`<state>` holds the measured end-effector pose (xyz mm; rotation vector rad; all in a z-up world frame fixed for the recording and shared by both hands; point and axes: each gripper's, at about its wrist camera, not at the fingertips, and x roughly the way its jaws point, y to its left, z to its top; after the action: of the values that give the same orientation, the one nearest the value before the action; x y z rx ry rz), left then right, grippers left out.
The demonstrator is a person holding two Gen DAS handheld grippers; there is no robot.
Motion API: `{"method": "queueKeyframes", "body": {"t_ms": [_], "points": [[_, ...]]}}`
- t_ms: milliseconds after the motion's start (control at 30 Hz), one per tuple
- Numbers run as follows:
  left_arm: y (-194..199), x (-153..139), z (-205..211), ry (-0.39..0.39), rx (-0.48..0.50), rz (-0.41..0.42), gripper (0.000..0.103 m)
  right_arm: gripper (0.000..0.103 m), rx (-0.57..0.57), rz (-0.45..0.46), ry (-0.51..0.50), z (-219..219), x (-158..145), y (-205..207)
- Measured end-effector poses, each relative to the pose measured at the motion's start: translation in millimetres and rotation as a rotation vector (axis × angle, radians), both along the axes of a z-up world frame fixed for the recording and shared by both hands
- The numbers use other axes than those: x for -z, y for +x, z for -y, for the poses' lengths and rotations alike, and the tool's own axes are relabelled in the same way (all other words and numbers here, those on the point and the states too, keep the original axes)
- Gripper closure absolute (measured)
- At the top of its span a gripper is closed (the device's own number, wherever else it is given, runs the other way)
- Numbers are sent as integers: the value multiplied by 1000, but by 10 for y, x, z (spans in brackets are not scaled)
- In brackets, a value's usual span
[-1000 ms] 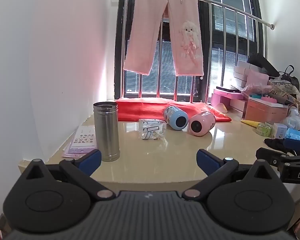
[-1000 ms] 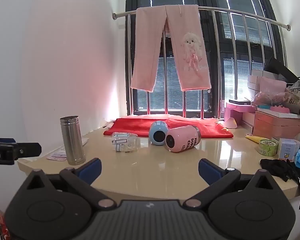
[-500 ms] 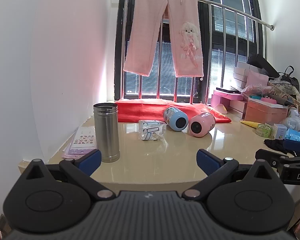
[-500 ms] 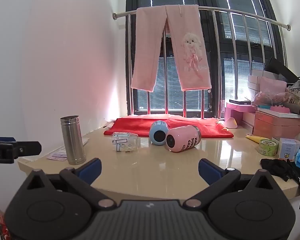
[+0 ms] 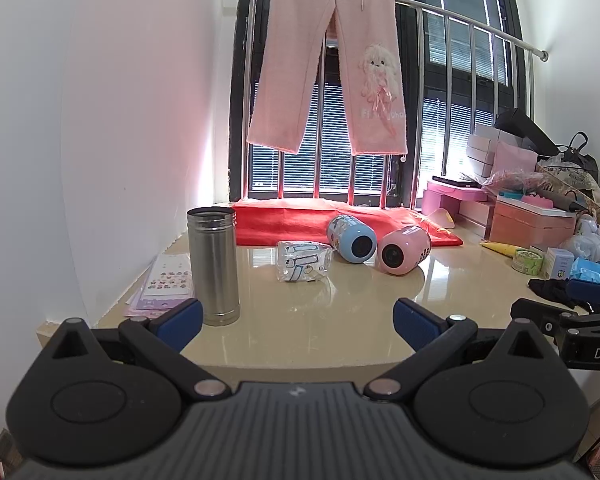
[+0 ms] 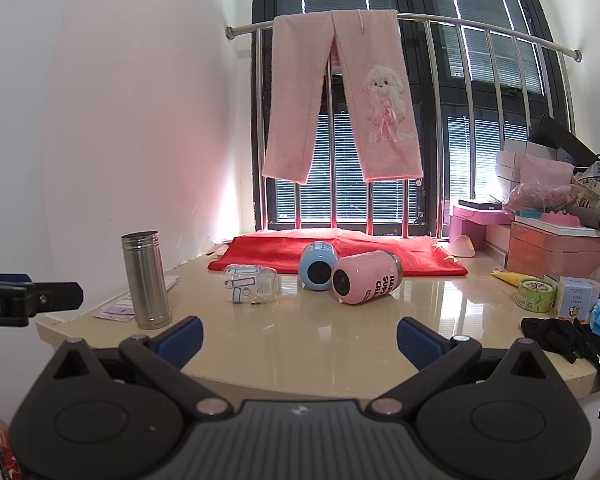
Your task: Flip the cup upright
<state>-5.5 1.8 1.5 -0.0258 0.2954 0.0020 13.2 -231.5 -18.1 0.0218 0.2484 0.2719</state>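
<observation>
Three cups lie on their sides on the beige table (image 5: 340, 332): a pink cup (image 5: 403, 250) (image 6: 364, 283), a blue cup (image 5: 352, 238) (image 6: 318, 265) and a clear printed cup (image 5: 303, 261) (image 6: 251, 290). A steel cup (image 5: 213, 266) (image 6: 145, 280) stands upright at the left. My left gripper (image 5: 296, 322) is open and empty at the table's front edge, near the steel cup. My right gripper (image 6: 299, 336) is open and empty, at the front edge too, well short of the cups.
A red cloth (image 5: 296, 224) lies behind the cups below window bars with pink trousers (image 5: 332, 72) hanging. Sticker sheets (image 5: 165, 284) lie at the left edge. Boxes, a tape roll (image 6: 536, 294) and black fabric (image 6: 560, 336) crowd the right side.
</observation>
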Motion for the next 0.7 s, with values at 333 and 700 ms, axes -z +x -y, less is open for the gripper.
{"method": "queueKeyframes", "body": {"t_ms": [333, 700], "points": [[-4, -8, 7, 1, 0, 1, 0, 0, 0, 0, 0, 1, 3, 0], [-6, -13, 10, 2, 1, 2, 0, 0, -1, 1, 0, 3, 4, -1]]}}
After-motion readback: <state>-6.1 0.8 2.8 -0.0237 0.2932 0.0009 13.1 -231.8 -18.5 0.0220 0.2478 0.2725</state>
